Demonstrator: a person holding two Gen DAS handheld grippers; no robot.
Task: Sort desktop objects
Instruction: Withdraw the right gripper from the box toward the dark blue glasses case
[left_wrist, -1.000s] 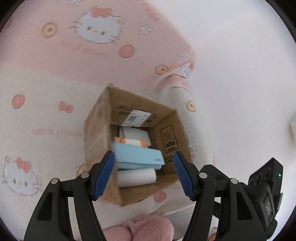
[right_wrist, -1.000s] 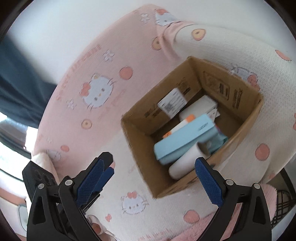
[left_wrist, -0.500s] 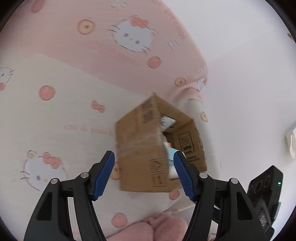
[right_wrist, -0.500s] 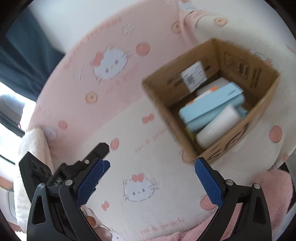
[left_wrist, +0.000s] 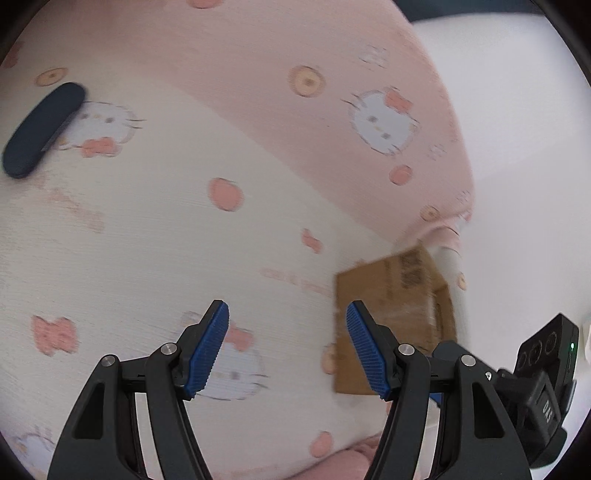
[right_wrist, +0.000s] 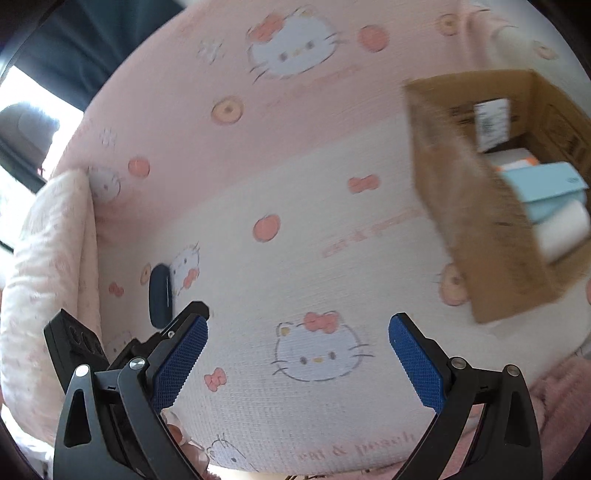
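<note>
This looks like a home, most likely a bedroom. A soft blanket (right_wrist: 295, 229) in pink and cream, printed with cartoon cats, bows and peaches, spreads ahead of the right hand-held gripper (right_wrist: 297, 363), and a pale pillow (right_wrist: 48, 266) lies at its far left. A window (right_wrist: 18, 110) with a dark curtain (right_wrist: 92, 40) shows up left. A used shipping box (right_wrist: 480, 229) of small packages sits ahead to the right, and a plain white wall (left_wrist: 517, 147) rises behind it.
</note>
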